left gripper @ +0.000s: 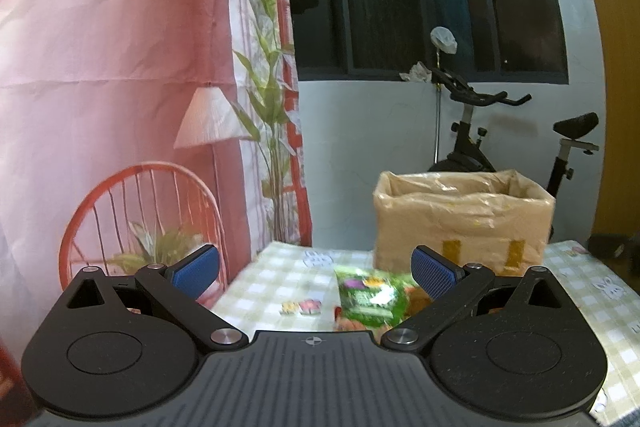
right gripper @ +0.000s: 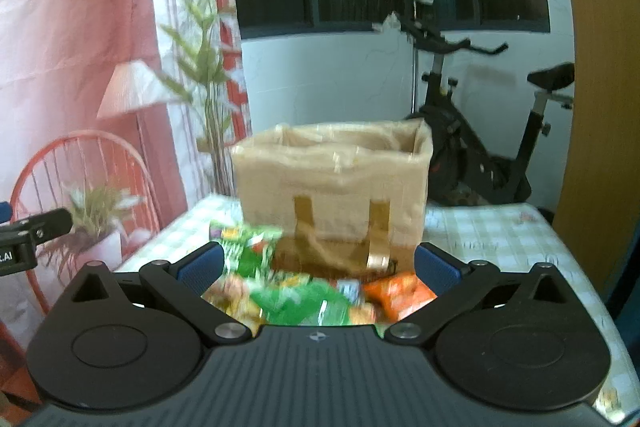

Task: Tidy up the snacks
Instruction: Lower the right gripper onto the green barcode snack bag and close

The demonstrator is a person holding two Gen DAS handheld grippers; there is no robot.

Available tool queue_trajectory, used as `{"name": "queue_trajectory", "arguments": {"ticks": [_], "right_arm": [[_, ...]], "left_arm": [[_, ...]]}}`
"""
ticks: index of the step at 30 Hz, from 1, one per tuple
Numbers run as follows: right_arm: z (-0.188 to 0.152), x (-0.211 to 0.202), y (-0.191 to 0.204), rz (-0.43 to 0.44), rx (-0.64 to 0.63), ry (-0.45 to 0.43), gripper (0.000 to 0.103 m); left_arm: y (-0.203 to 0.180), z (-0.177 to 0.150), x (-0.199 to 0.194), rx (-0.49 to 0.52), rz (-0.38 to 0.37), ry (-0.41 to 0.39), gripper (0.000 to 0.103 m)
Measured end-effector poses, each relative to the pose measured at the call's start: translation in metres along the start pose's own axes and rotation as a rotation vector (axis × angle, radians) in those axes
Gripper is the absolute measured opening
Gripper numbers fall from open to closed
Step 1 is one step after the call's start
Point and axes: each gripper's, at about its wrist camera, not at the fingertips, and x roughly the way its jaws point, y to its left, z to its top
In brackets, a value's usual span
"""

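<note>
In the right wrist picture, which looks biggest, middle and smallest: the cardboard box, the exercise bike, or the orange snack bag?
1. Cardboard box
2. Exercise bike, nearly as big in the picture; it stands farther back, so it may really be larger.
3. Orange snack bag, clearly smallest, though blurred and partly hidden by the tongs.

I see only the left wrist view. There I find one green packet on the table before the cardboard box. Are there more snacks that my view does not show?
Observer: Yes. The right wrist view shows a pile: several green packets and an orange packet, lying in front of the cardboard box.
Operator: Is the right gripper holding one of them?
Observer: No. The right gripper is open, with nothing between its pads; the pile lies beyond and below it.
Operator: Can you see my left gripper from there?
Observer: Only a dark part of it at the left edge, apart from the snacks. In your own view, the left gripper is open too.
</note>
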Motion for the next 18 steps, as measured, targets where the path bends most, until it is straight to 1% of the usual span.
{"name": "queue_trajectory", "arguments": {"ticks": [4, 6, 9, 11, 15, 18], "right_arm": [[0.017, 0.007, -0.018, -0.017, 0.028, -0.104, 0.103], [0.023, 0.012, -0.027, -0.022, 0.041, -0.131, 0.103], [0.03, 0.026, -0.04, -0.035, 0.051, -0.13, 0.103], [0.028, 0.034, -0.043, -0.017, 0.045, -0.127, 0.103], [0.011, 0.058, -0.037, 0.014, 0.002, -0.073, 0.103], [-0.007, 0.077, -0.026, 0.046, -0.061, -0.038, 0.103]], "left_arm": [[0.003, 0.008, 0.024, 0.006, 0.003, 0.002, 0.103], [0.003, 0.009, 0.035, 0.002, -0.002, 0.005, 0.103], [0.003, 0.005, 0.048, -0.021, -0.014, 0.014, 0.103], [0.004, 0.0, 0.056, -0.04, -0.021, 0.027, 0.103], [0.003, -0.01, 0.074, -0.052, -0.046, 0.068, 0.102], [0.001, -0.02, 0.085, -0.043, -0.053, 0.095, 0.102]]}}
